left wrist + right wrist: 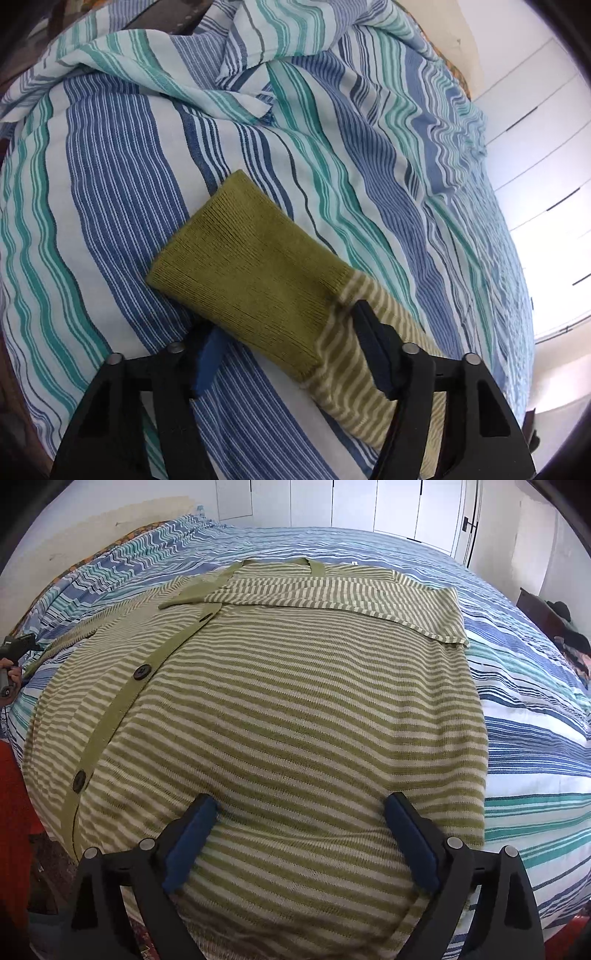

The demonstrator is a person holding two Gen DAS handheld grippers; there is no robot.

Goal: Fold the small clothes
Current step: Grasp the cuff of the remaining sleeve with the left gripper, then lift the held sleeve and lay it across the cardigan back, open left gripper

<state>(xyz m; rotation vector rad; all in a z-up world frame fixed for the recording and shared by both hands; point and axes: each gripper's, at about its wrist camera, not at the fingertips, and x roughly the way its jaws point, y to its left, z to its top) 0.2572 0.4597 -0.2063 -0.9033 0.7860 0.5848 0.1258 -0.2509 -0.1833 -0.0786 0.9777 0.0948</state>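
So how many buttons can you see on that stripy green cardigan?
2. Both sit on the plain green band of the cardigan in the right wrist view: the upper button and the lower button. Others may be hidden below.

Both views are fisheye cameras riding on hand-held grippers, looking steeply down along the fingers, which fill each frame's lower edge. The left wrist view sits close over the sleeve cuff (255, 273) at frame centre, with the striped bedcover (110, 184) filling the rest. The right wrist view hovers close above the cardigan (295, 709), facing white cupboard doors (399, 506) along the top. Both share the cardigan and bedcover.
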